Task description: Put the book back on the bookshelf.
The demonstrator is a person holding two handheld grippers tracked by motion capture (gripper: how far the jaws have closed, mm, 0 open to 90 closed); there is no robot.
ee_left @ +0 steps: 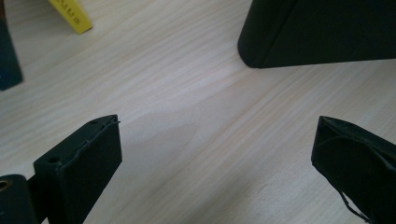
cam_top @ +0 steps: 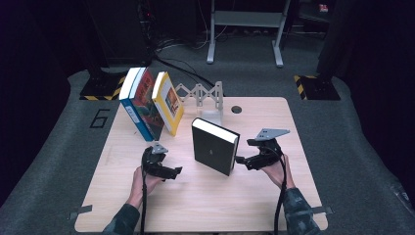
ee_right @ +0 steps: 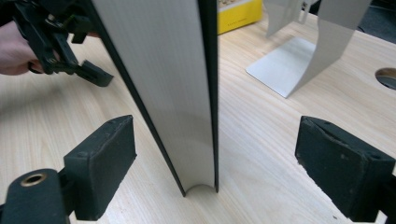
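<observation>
A thick black book (cam_top: 214, 146) stands upright on its lower edge in the middle of the wooden table (cam_top: 205, 205). My right gripper (cam_top: 242, 160) is at the book's right side. In the right gripper view its jaws (ee_right: 215, 163) stand wide apart on either side of the book's pale page edge (ee_right: 173, 93), and neither pad touches it. My left gripper (cam_top: 175, 171) hovers left of the book, open, with bare table between its jaws (ee_left: 215, 154). The book's black lower corner (ee_left: 317, 32) lies ahead of it.
A blue book (cam_top: 139, 105) and a yellow book (cam_top: 169, 103) lean together at the back left. Behind the black book stands a grey metal folding bookend (cam_top: 203, 95) with a flat base (ee_right: 285, 65). A round hole (cam_top: 236, 109) is in the tabletop near the back edge.
</observation>
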